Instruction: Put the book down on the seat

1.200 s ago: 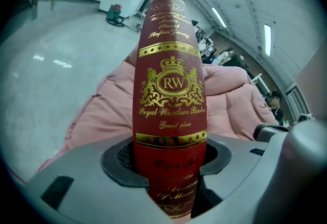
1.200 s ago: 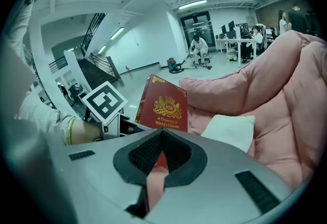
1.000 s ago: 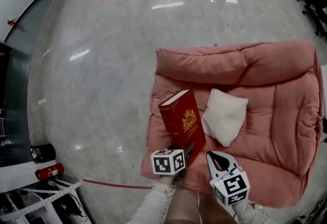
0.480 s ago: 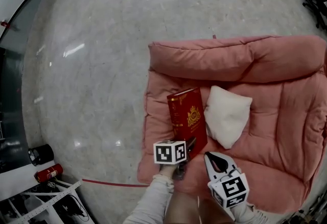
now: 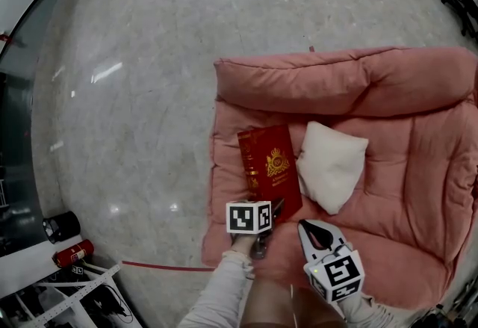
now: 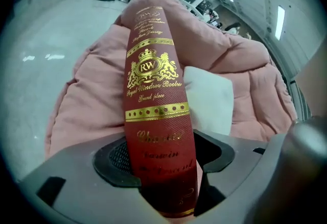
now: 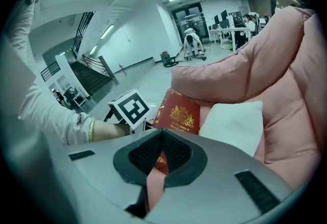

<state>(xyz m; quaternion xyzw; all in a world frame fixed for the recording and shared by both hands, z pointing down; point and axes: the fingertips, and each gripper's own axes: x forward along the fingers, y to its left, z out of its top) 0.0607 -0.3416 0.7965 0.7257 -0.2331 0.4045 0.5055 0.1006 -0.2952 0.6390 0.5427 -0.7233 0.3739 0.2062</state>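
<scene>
The dark red book (image 5: 270,166) with gold print lies flat on the pink seat cushion (image 5: 403,169), just left of a white pillow (image 5: 331,166). Its near end sits between the jaws of my left gripper (image 5: 270,208), which are opening. In the left gripper view the book (image 6: 153,90) runs away from my left gripper (image 6: 163,159), and a dark gap shows beside the right pad. My right gripper (image 5: 310,229) hovers over the cushion's front edge, shut and empty. In the right gripper view the book (image 7: 176,110) lies beyond my right gripper (image 7: 162,133).
The pink cushion rests on a polished stone floor (image 5: 134,110). A red fire extinguisher (image 5: 72,252) and a black cylinder (image 5: 62,226) lie at the lower left near white frames. A red line (image 5: 168,267) marks the floor by the cushion's front left corner.
The book has tipped from standing tilted on its edge to lying flat on the cushion. The left gripper stays at its near end; the right gripper has barely moved.
</scene>
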